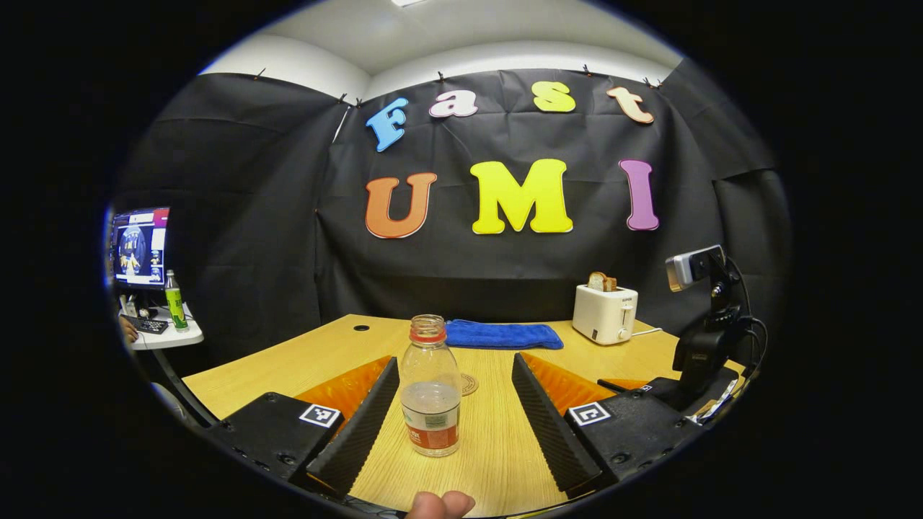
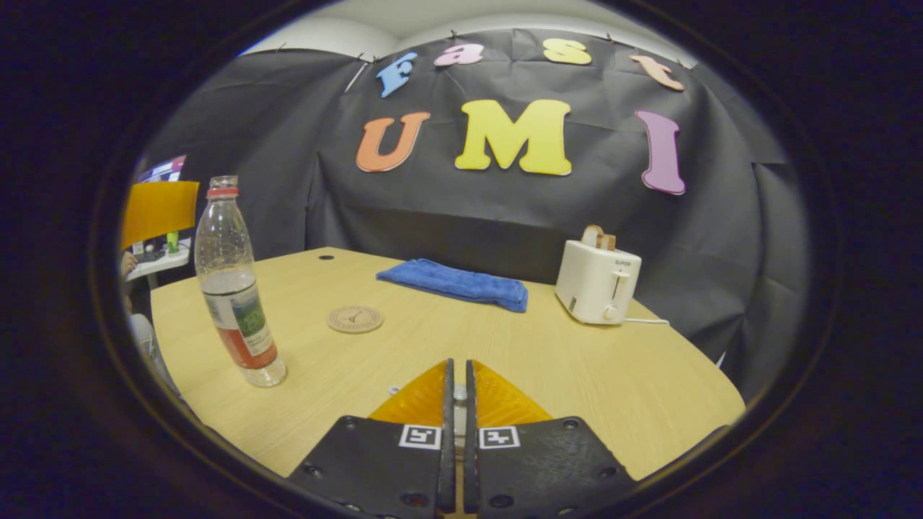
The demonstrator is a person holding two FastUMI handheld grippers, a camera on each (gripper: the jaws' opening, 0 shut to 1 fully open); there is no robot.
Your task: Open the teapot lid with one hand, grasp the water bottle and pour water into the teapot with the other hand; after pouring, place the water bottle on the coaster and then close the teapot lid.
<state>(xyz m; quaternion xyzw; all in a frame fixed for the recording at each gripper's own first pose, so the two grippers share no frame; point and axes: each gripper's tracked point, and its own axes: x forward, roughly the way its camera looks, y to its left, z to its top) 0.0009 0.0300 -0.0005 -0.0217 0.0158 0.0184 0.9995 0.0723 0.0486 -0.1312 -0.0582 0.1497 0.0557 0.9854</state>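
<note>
Although its label print is too small to be read, the water bottle (image 1: pixel 430 389) is seen uncapped between the spread, untouching fingers of the left gripper (image 1: pixel 454 400) — coaster (image 1: pixel 469 383) partly hidden behind. The right gripper (image 2: pixel 456 404) is nearly closed — something small and pale is glimpsed between its fingers, unidentifiable.

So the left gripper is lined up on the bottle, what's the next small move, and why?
Probably close the left gripper on the water bottle: it stands upright and uncapped between the open fingers, untouched. The right gripper looks pinched on something small, possibly the lid.
</note>
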